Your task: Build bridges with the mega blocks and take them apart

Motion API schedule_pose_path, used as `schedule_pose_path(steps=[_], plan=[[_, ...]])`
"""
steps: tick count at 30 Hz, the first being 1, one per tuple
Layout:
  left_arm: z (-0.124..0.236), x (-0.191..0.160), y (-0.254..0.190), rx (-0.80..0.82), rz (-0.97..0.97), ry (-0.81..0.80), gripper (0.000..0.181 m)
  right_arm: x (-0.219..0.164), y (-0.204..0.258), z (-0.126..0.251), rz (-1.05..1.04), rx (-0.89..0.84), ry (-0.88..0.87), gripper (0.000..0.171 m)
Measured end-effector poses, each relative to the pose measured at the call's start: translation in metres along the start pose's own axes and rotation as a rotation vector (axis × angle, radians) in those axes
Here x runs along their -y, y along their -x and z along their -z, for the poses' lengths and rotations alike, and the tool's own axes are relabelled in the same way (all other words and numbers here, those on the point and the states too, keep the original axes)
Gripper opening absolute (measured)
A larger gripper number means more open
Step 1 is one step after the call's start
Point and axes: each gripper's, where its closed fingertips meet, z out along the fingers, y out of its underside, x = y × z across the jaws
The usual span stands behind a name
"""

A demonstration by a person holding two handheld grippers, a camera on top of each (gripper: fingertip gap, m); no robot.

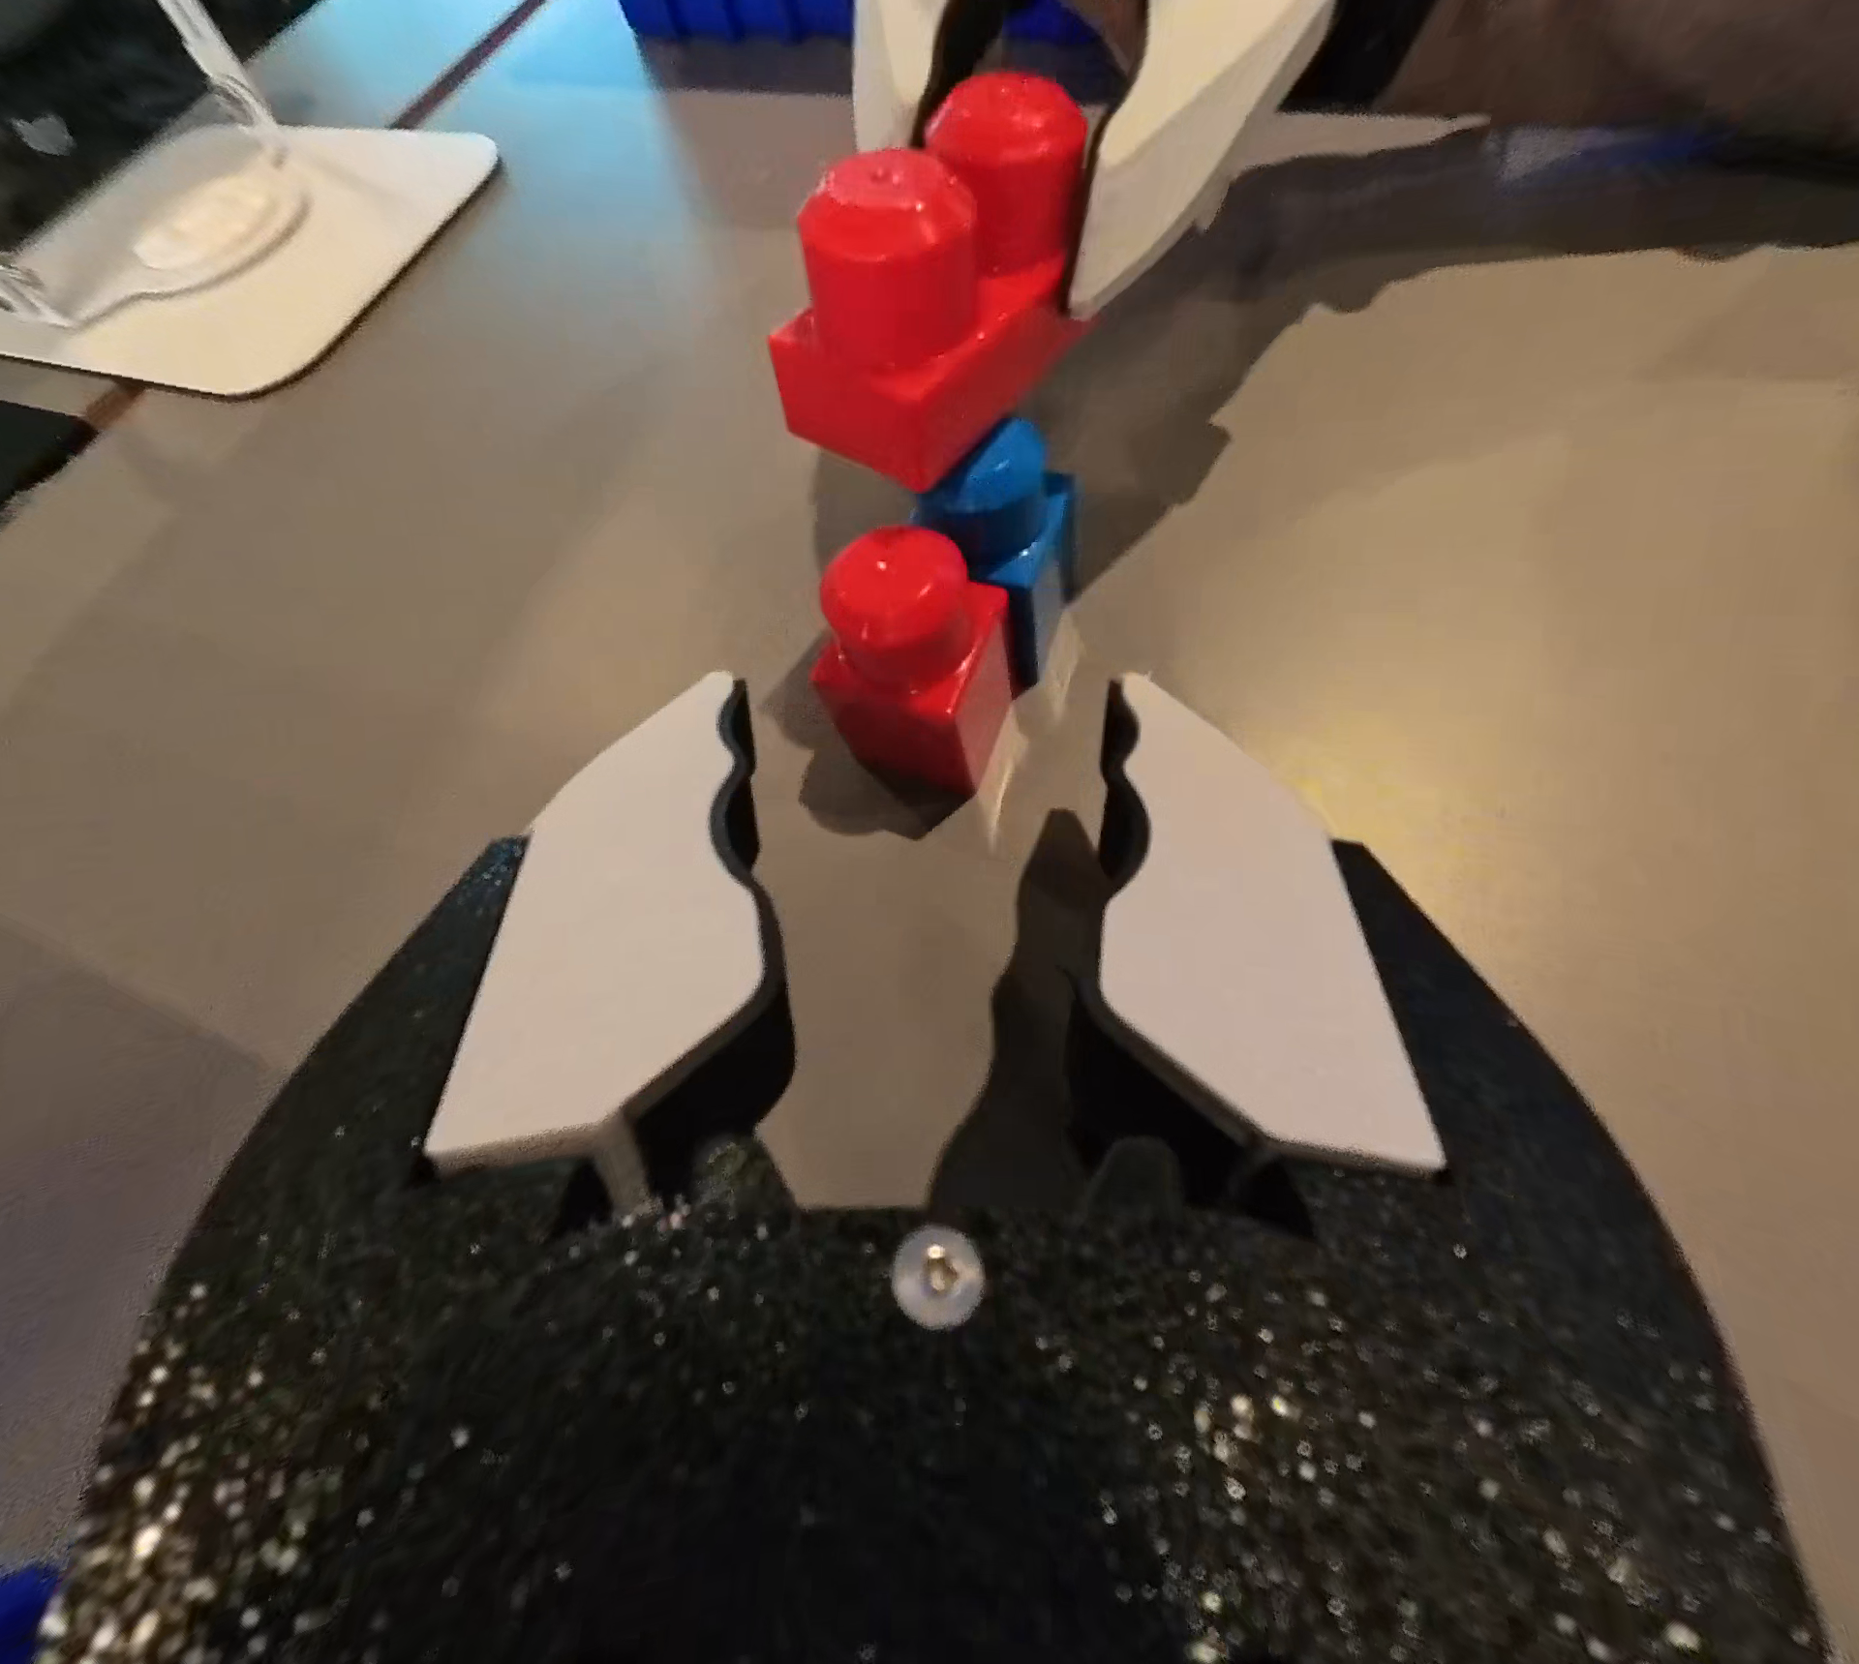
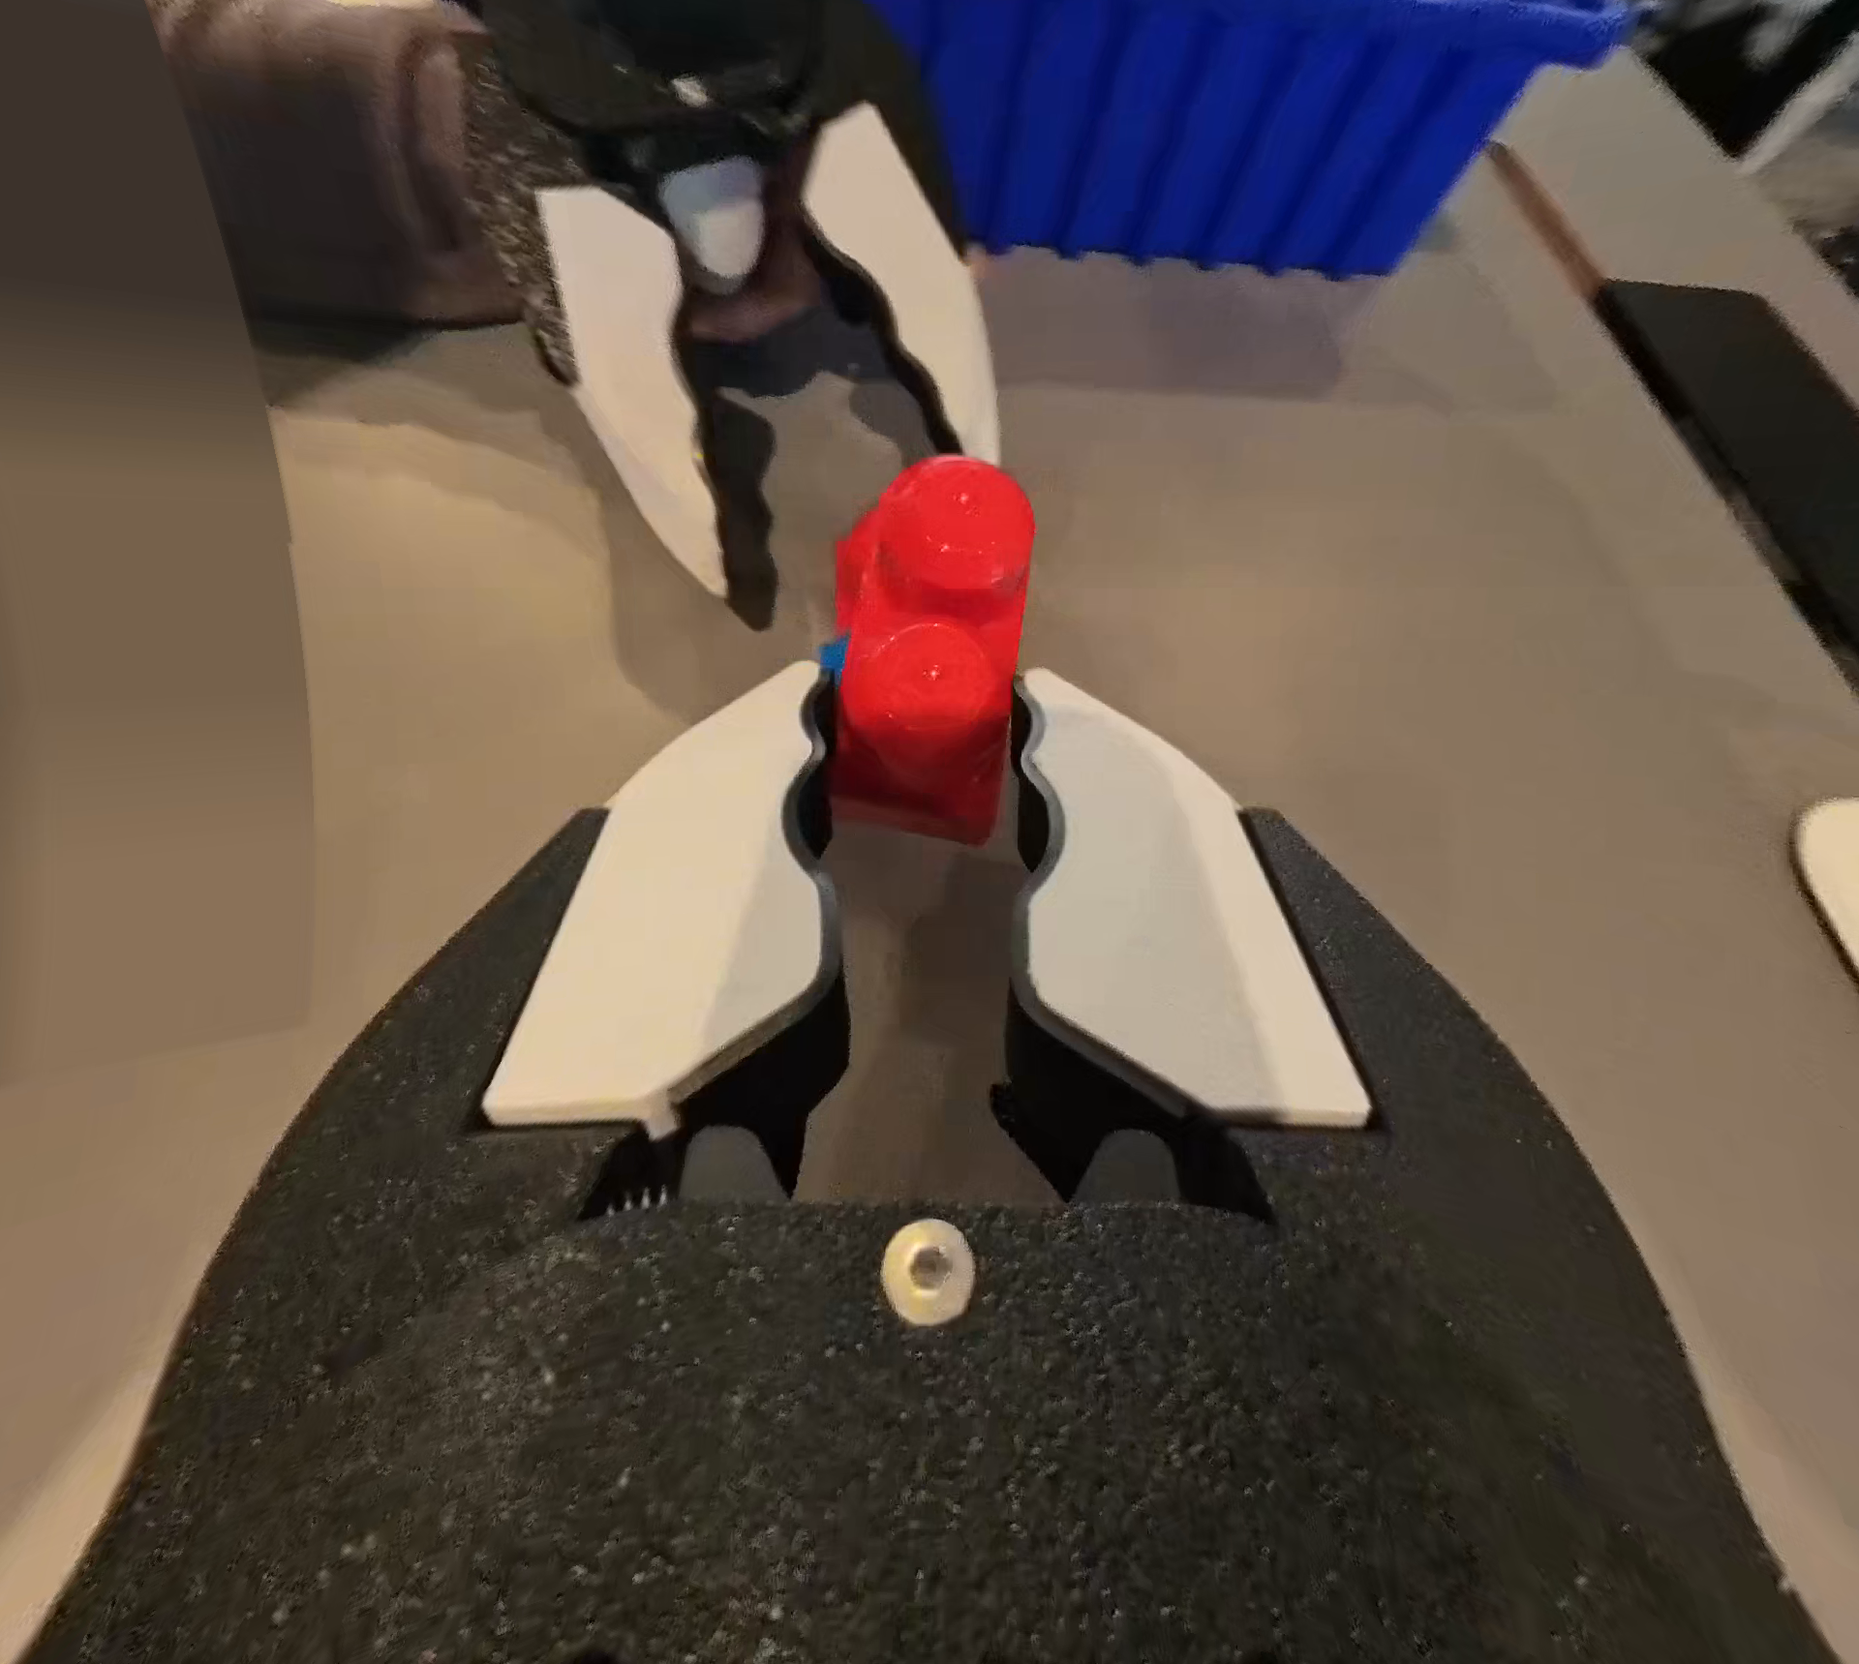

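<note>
On a grey surface (image 1: 402,610) backed by a blue bin (image 2: 1207,107), the right gripper (image 2: 920,731) clamps a red two-stud block (image 2: 925,690) at frame centre, tilted above a blue block (image 1: 1016,530). The left gripper (image 1: 925,711) hangs spread wide, just short of a small red block (image 1: 905,670) standing between its tips.

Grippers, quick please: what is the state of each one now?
Left gripper: open, holding nothing.
Right gripper: shut on the red two-stud block.
</note>
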Motion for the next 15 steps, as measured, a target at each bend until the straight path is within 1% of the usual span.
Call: schedule_pose_path(steps=[2, 3, 5, 7, 10, 15], plan=[[-0.004, -0.002, 0.001, -0.028, -0.011, 0.010, 0.072, 0.005, 0.006, -0.005, 0.015, 0.064, 0.006, 0.033], [-0.006, -0.003, 0.000, -0.045, -0.025, 0.016, 0.076, 0.007, 0.006, -0.008, 0.038, 0.070, 0.013, 0.033], [-0.008, -0.005, -0.001, -0.080, -0.034, 0.027, 0.078, 0.008, 0.005, -0.013, 0.083, 0.076, 0.037, 0.033], [-0.011, -0.006, -0.002, -0.118, -0.008, 0.033, 0.074, 0.012, 0.004, -0.017, 0.097, 0.090, 0.037, 0.033], [-0.014, -0.006, -0.003, -0.158, 0.025, 0.017, 0.061, 0.017, 0.006, -0.023, 0.094, 0.137, 0.028, 0.033], [-0.015, -0.004, -0.003, -0.182, 0.034, -0.003, 0.044, 0.012, 0.004, -0.025, 0.101, 0.133, 0.045, 0.033]])
